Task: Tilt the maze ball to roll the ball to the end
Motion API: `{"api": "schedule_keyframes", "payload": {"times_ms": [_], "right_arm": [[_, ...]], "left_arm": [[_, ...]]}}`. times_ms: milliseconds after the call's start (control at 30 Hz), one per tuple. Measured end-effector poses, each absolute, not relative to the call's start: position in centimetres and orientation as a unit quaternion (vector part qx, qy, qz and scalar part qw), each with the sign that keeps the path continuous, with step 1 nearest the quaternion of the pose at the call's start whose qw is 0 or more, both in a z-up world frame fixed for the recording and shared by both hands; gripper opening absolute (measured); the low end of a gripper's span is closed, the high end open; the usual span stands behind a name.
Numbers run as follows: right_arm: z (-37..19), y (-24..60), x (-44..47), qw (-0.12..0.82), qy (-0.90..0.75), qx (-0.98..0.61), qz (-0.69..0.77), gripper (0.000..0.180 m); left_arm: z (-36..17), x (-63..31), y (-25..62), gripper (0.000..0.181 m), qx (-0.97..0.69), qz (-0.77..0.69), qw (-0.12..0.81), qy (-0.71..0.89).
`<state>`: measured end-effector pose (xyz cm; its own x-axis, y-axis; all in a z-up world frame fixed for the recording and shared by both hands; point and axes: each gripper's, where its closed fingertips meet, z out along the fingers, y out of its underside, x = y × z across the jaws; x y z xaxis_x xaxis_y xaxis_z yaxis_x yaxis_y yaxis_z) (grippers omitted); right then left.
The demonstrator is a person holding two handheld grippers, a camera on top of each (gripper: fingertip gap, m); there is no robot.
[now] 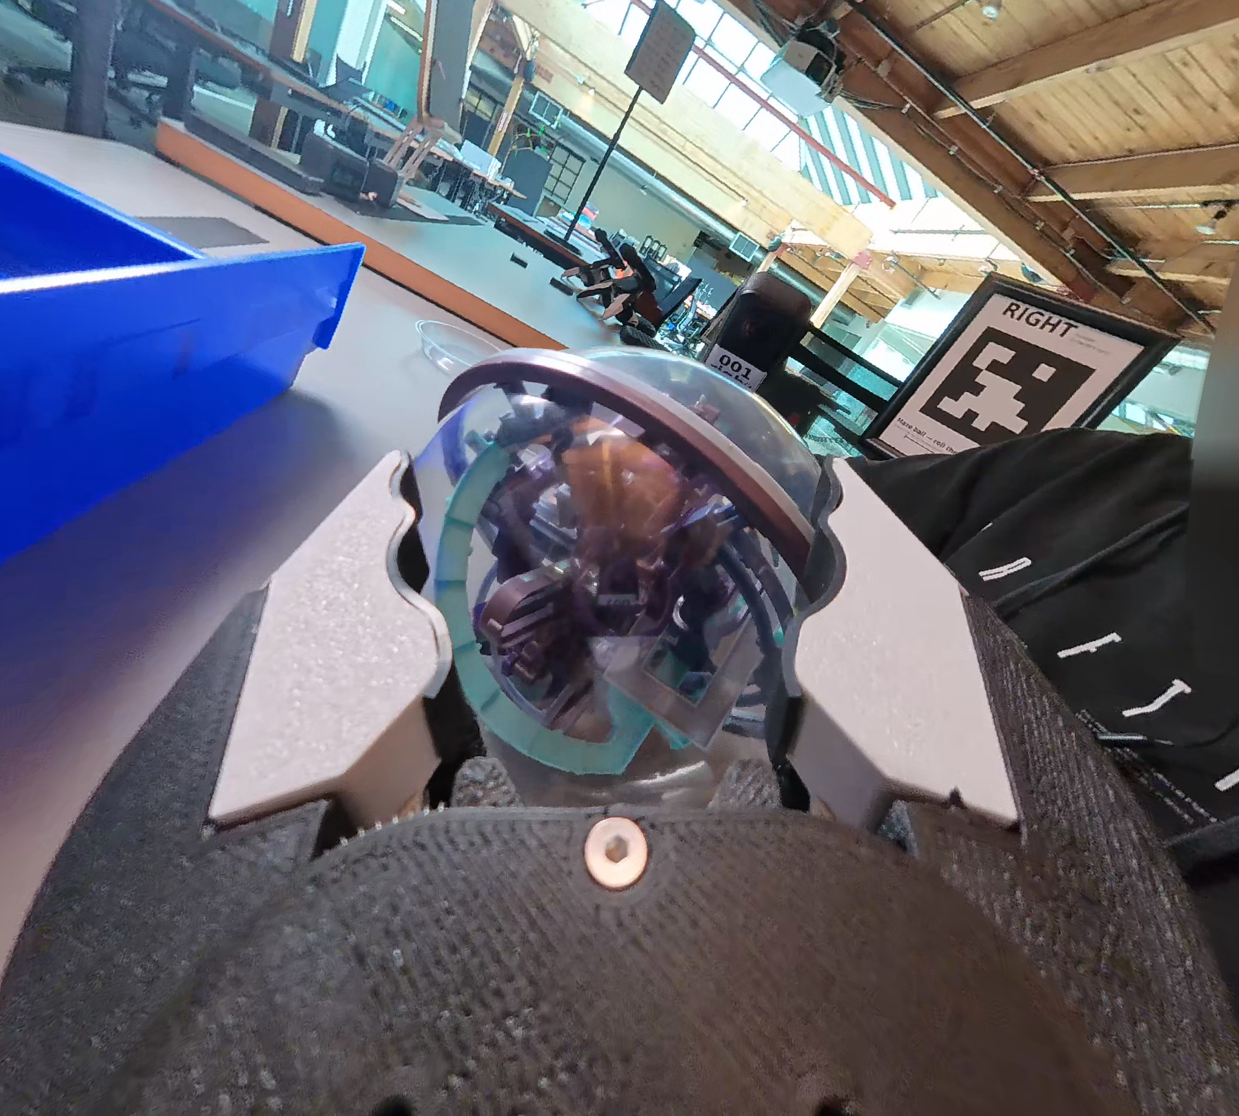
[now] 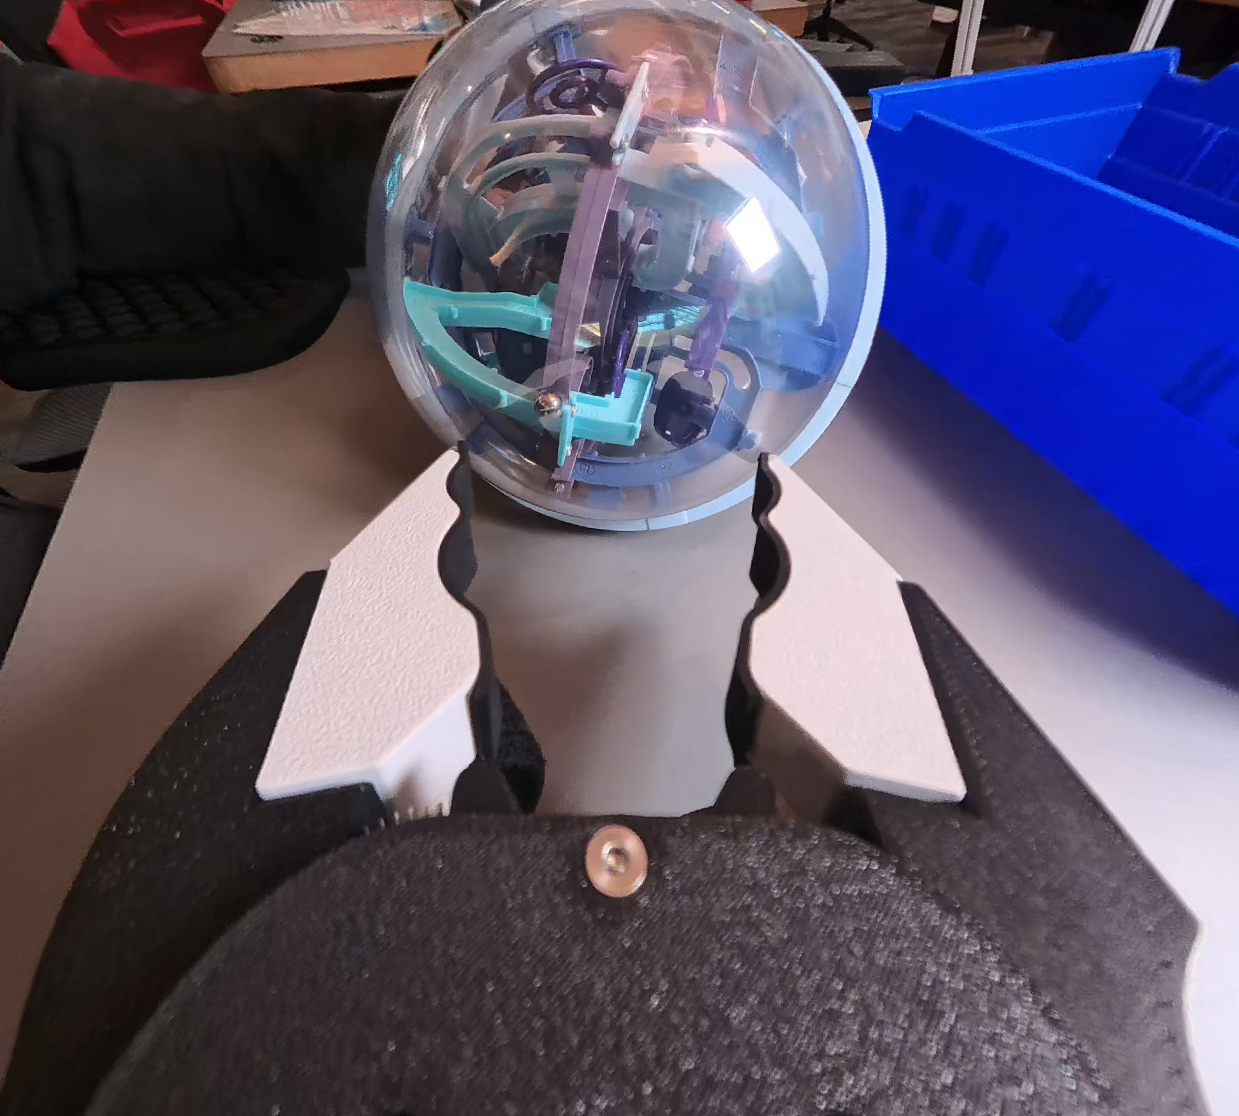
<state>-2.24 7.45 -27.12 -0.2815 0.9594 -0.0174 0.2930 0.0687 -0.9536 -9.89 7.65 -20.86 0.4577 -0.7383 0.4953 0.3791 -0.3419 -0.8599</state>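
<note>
The maze ball (image 2: 623, 226) is a clear sphere with teal, purple and grey tracks inside. A small steel ball (image 2: 548, 403) sits on a teal track low in the sphere. My left gripper (image 1: 617, 480) is shut on the maze ball (image 1: 603, 547), which fills the gap between its fingers, and the view tilts up towards the ceiling. My right gripper (image 2: 613, 467) has its black fingertips (image 2: 461, 474) pressed against the lower sides of the sphere. The sphere hangs just above the grey table (image 2: 201, 514).
A blue bin stands close beside the ball, left in the left wrist view (image 1: 134, 346) and right in the right wrist view (image 2: 1073, 279). A person's black sleeve (image 2: 167, 199) lies left of the ball. A framed marker sign (image 1: 1019, 373) and a clear dish (image 1: 446, 340) stand behind.
</note>
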Motion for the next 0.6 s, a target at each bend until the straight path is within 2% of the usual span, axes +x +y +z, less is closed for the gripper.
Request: {"api": "schedule_keyframes", "payload": {"times_ms": [500,567,600], "right_arm": [[-24.7,7.9,-1.1,0.351,-0.637,-0.484,0.486,0.081],[-23.5,8.1,-1.0,0.355,-0.637,-0.476,0.492,0.074],[-22.6,8.1,-0.9,0.356,-0.634,-0.47,0.5,0.064]], "left_arm": [[-20.9,-9.7,7.8,0.116,-0.615,-0.556,0.551,0.1],[-21.2,-9.5,7.8,0.117,-0.619,-0.559,0.542,0.1],[-21.5,-9.2,7.9,0.118,-0.624,-0.556,0.538,0.105]]}}
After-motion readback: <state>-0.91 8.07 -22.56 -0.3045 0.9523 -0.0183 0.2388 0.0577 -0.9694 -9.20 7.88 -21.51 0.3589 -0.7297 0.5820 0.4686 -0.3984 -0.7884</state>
